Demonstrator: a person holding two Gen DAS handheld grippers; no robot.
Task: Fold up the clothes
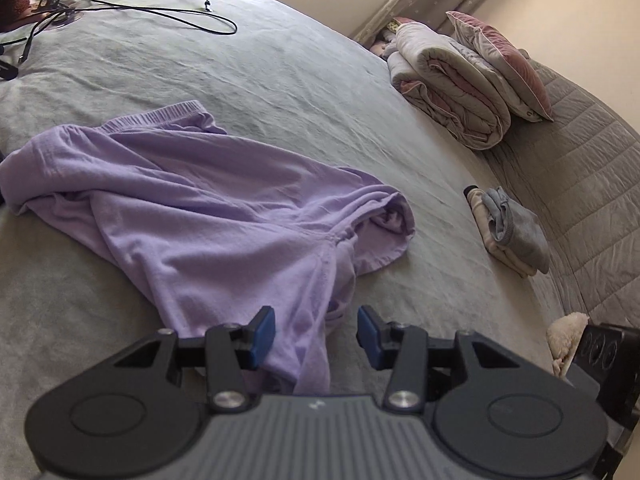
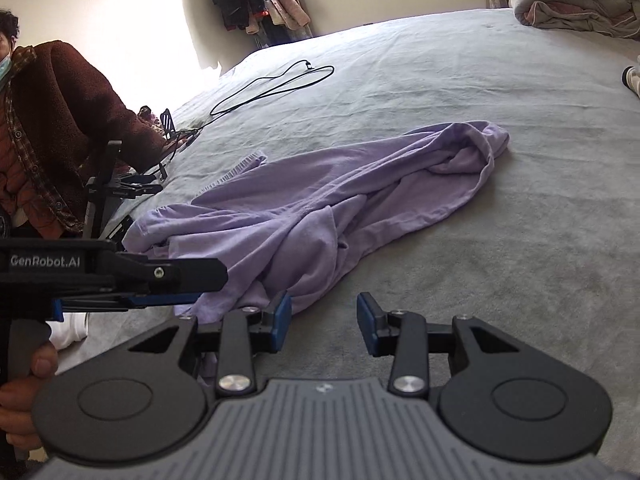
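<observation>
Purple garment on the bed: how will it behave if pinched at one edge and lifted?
The crumpled lilac knit garment looks thin and limp, so it should drape and sag. Its overlapping folds may lift bunched together. Probably light; the grey bedsheet looks slightly grippy, so dragging may stretch it.

A home bedroom: wide bed [image 1: 300, 80], folded quilt [image 1: 448, 80], pillow [image 1: 500, 56].

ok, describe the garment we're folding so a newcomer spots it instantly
Start from the wide grey bed cover. The lilac garment lies crumpled near its front edge, just ahead of both open claws. It is the only purple, unfolded item: the small folded stack and the rolled quilt sit further off, toward the bed's padded edge.
</observation>
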